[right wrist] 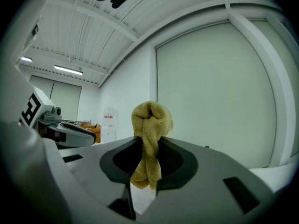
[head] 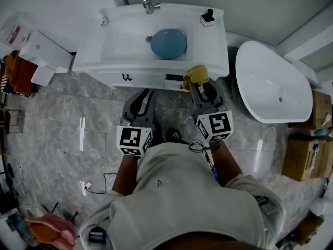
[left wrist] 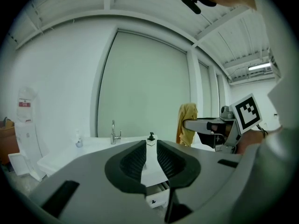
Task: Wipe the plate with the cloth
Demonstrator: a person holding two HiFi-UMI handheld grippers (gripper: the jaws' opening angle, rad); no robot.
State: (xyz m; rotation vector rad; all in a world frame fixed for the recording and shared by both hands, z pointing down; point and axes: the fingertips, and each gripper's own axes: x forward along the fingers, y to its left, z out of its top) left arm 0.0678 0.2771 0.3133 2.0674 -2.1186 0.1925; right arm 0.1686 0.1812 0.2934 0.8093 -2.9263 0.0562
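Note:
A round blue plate point(head: 168, 43) lies in the basin of the white sink point(head: 119, 40). My right gripper point(head: 200, 86) is shut on a bunched yellow cloth point(head: 195, 75), held just in front of the sink's front edge. In the right gripper view the cloth point(right wrist: 150, 125) stands up between the jaws of that gripper point(right wrist: 148, 158). My left gripper point(head: 145, 96) hovers to the left of it, short of the sink. In its own view the left gripper point(left wrist: 150, 160) has a narrow gap between its jaws with nothing in it. The plate is hidden in both gripper views.
A faucet point(head: 149, 3) stands at the sink's back, a black pump dispenser point(head: 207, 17) on its right corner, a small bottle point(head: 104, 20) at its left. A white bathtub point(head: 270, 85) lies to the right, cardboard boxes point(head: 307, 155) beyond it. White boxes point(head: 44, 53) sit left.

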